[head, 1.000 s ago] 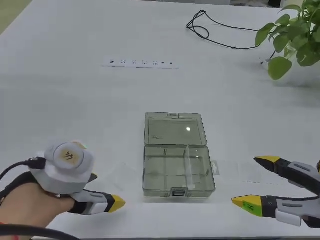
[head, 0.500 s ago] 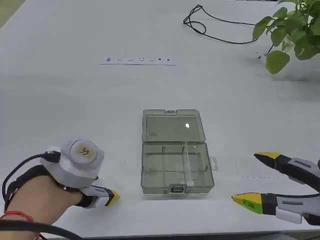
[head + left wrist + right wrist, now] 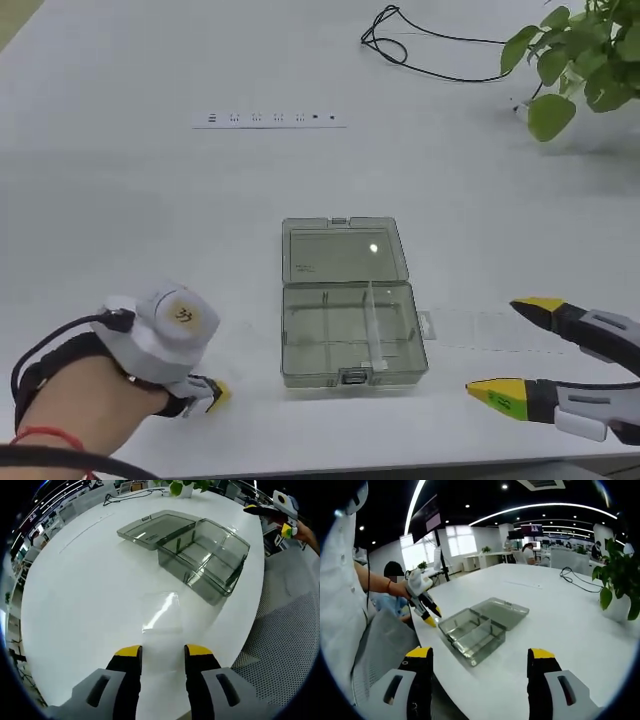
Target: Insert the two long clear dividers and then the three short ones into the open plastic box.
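Observation:
The open clear plastic box point(image 3: 312, 340) lies mid-table with its lid point(image 3: 345, 250) folded flat behind it. One long clear divider point(image 3: 372, 325) stands inside, right of centre. Faint clear dividers point(image 3: 475, 330) lie flat on the table just right of the box. My left gripper point(image 3: 215, 393) is low over the table left of the box, slightly open with nothing between its jaws. In the left gripper view a short clear divider point(image 3: 160, 611) lies flat just ahead of the left gripper point(image 3: 161, 652), with the box point(image 3: 205, 560) beyond. My right gripper point(image 3: 515, 350) hovers wide open near the flat dividers.
A white power strip point(image 3: 270, 119) lies across the far table, with a black cable point(image 3: 420, 50) and a leafy plant point(image 3: 575, 60) at the back right. The table's front edge runs just below both grippers. People sit in the office behind the box point(image 3: 470, 632).
My left gripper has drawn back a little to the left, away from the box's front corner. The right gripper has stayed where it was, still open.

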Available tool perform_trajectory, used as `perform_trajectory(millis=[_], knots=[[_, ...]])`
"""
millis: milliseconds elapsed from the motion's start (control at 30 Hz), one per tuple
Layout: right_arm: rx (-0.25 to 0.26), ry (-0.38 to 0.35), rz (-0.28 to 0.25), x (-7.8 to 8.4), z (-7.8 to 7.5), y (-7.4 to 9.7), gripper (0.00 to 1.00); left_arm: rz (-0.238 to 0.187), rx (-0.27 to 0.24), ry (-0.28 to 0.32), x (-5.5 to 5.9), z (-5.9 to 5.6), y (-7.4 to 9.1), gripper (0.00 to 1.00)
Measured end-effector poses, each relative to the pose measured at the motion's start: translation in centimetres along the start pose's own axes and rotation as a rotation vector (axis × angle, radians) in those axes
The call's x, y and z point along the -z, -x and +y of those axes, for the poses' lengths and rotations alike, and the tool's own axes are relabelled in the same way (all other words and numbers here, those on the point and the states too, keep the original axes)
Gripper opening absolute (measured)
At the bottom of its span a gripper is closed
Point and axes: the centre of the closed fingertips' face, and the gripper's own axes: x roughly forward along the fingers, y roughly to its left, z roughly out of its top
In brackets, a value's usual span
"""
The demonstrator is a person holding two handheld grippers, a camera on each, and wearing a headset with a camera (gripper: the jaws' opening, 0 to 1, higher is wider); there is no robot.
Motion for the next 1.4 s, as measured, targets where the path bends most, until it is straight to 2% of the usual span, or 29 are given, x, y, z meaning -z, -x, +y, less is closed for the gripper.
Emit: perform_trajectory(millis=[233, 333, 633, 700, 800, 867, 933, 1033, 1100, 1200, 1400], knots=[[0.003, -0.004, -0.01, -0.22, -0.13, -0.15, 0.78, 0.012, 0.011, -0.017, 0.05, 0.19, 0.11, 0.33], [0.002, -0.003, -0.006, -0.16, -0.07, -0.24, 0.77, 0.023, 0.024, -0.045, 0.15, 0.16, 0.15, 0.32], [0.007, 0.0, -0.001, 0.01, -0.13, -0.21, 0.77, 0.041, 0.041, -0.042, 0.17, 0.22, 0.11, 0.32], [0.006, 0.002, 0.001, 0.04, -0.11, -0.21, 0.77, 0.054, 0.042, -0.063, 0.23, 0.18, 0.12, 0.32], [0.008, 0.002, -0.002, -0.01, -0.14, -0.19, 0.76, 0.072, 0.04, -0.063, 0.18, 0.14, 0.08, 0.32], [0.01, 0.003, -0.002, -0.03, -0.2, -0.17, 0.76, 0.092, 0.037, -0.089, 0.23, 0.1, -0.01, 0.32], [0.009, 0.001, -0.002, -0.05, -0.22, -0.17, 0.76, 0.097, 0.038, -0.081, 0.23, 0.13, -0.01, 0.32], [0.01, 0.002, -0.002, -0.08, -0.26, -0.15, 0.76, 0.092, 0.047, -0.072, 0.26, 0.2, 0.09, 0.32], [0.012, 0.001, -0.002, -0.07, -0.3, -0.14, 0.76, 0.073, 0.071, -0.029, 0.13, -0.08, 0.13, 0.31], [0.013, 0.0, 0.002, 0.01, -0.29, -0.14, 0.76, 0.067, 0.074, -0.037, 0.25, -0.15, 0.25, 0.31], [0.011, 0.003, 0.007, 0.05, -0.12, -0.21, 0.76, 0.04, 0.09, 0.014, 0.18, -0.27, 0.36, 0.3]])
